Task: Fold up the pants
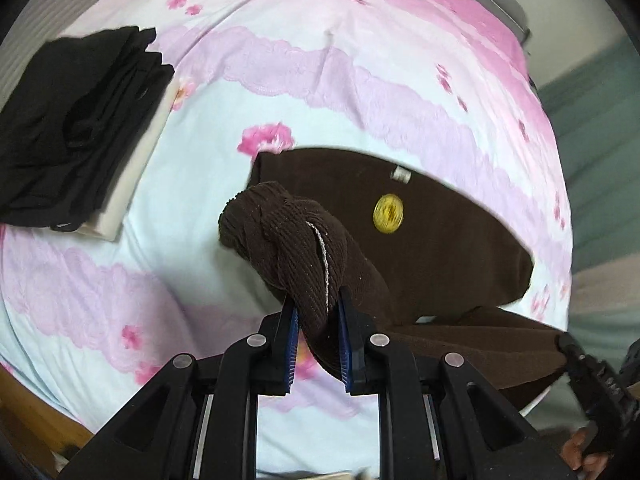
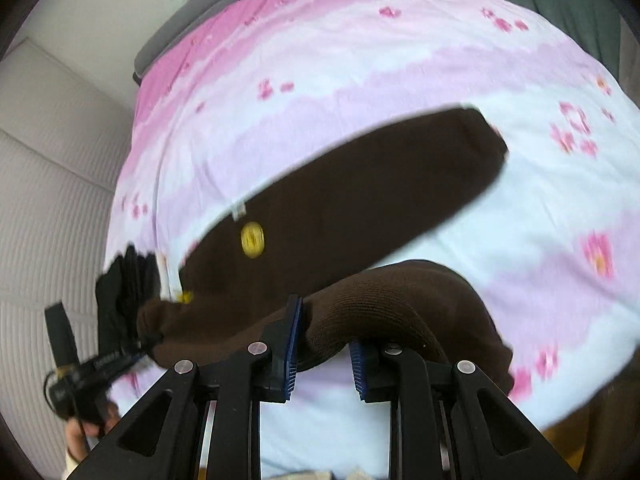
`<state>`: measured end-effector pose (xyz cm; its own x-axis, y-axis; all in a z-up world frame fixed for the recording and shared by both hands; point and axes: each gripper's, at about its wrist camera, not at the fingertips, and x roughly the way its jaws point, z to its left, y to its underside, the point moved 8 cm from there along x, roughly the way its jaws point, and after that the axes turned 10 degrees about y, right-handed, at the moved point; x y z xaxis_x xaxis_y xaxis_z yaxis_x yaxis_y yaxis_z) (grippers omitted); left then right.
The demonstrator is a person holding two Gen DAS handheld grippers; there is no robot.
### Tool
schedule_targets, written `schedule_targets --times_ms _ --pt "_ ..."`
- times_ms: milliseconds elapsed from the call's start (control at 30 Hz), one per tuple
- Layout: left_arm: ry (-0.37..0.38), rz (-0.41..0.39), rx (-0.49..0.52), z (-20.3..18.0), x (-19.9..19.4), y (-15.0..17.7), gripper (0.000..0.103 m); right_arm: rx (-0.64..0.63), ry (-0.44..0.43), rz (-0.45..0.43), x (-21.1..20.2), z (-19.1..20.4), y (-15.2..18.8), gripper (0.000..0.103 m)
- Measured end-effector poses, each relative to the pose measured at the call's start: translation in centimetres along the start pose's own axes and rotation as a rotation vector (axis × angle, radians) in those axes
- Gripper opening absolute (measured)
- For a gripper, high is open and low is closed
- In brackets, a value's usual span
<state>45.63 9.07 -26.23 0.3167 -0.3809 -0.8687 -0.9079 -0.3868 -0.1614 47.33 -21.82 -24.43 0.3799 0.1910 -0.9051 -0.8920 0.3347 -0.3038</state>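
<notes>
Brown ribbed pants (image 1: 432, 232) with a round yellow badge (image 1: 387, 214) lie partly on the pink and pale blue bedspread (image 1: 280, 80). My left gripper (image 1: 318, 328) is shut on a bunched brown end of the pants with a pale drawstring, held above the bed. My right gripper (image 2: 324, 344) is shut on another brown edge of the pants (image 2: 360, 208), also lifted. The right gripper shows at the lower right of the left wrist view (image 1: 592, 376), and the left gripper at the lower left of the right wrist view (image 2: 112, 356).
A stack of folded black clothes on a white folded piece (image 1: 76, 132) lies on the bed to the left; it also shows in the right wrist view (image 2: 128, 288). A white padded wall (image 2: 52, 200) borders the bed. Grey pillows (image 2: 192, 12) lie at the far end.
</notes>
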Motion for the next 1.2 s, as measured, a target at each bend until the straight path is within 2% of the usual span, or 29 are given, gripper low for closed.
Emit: schedule_targets --times_ms 100,300,433,567,700,767,800,833,900,933,1033,1100,1167,1200 --pt "0.002 0.001 -0.067 -0.7 1.4 -3.0 0.018 0.014 -0.006 0.000 1.4 1.0 -4.0 0.023" --pt "-0.065 0.023 -0.164 -0.8 6.2 -7.9 0.019 0.004 0.021 0.036 6.7 1.7 -10.0 0.023" --pt "-0.124 0.052 -0.190 -0.3 9.0 -9.6 0.019 0.017 0.038 0.081 10.8 1.9 -13.1 0.023" --pt "-0.141 0.063 -0.210 0.1 10.6 -10.7 0.022 0.019 0.079 0.128 15.3 2.1 -15.2 0.023" --pt "-0.116 0.074 -0.253 0.3 10.8 -11.5 0.034 0.000 0.120 0.168 19.1 2.1 -16.2 0.023" --pt "-0.074 0.057 -0.268 -0.1 9.7 -11.8 0.052 -0.001 0.118 0.181 19.9 2.1 -16.3 0.026" --pt "-0.065 0.037 -0.259 -0.4 9.1 -12.1 0.070 -0.002 0.117 0.187 20.2 2.1 -16.3 0.032" --pt "-0.076 -0.007 -0.230 -0.8 7.8 -12.6 0.080 -0.006 0.116 0.185 20.1 2.0 -16.3 0.043" --pt "-0.105 -0.067 -0.140 -1.8 5.7 -13.3 0.090 -0.019 0.102 0.168 19.4 2.2 -16.3 0.058" --pt "-0.094 -0.080 -0.081 -2.6 5.1 -13.7 0.091 -0.027 0.100 0.159 18.9 2.2 -16.3 0.061" --pt "-0.039 -0.042 0.140 -5.3 4.8 -13.5 0.091 -0.075 0.056 0.104 15.5 2.6 -15.8 0.061" --pt "-0.033 -0.027 0.291 -7.2 5.1 -12.7 0.091 -0.105 0.020 0.027 11.9 2.5 -15.0 0.063" --pt "-0.035 0.006 0.470 -9.5 6.0 -11.2 0.091 -0.113 0.042 -0.055 9.0 0.9 -14.5 0.071" --pt "-0.048 0.021 0.546 -10.5 6.6 -10.6 0.091 -0.097 0.084 -0.112 7.3 -0.9 -13.9 0.074"
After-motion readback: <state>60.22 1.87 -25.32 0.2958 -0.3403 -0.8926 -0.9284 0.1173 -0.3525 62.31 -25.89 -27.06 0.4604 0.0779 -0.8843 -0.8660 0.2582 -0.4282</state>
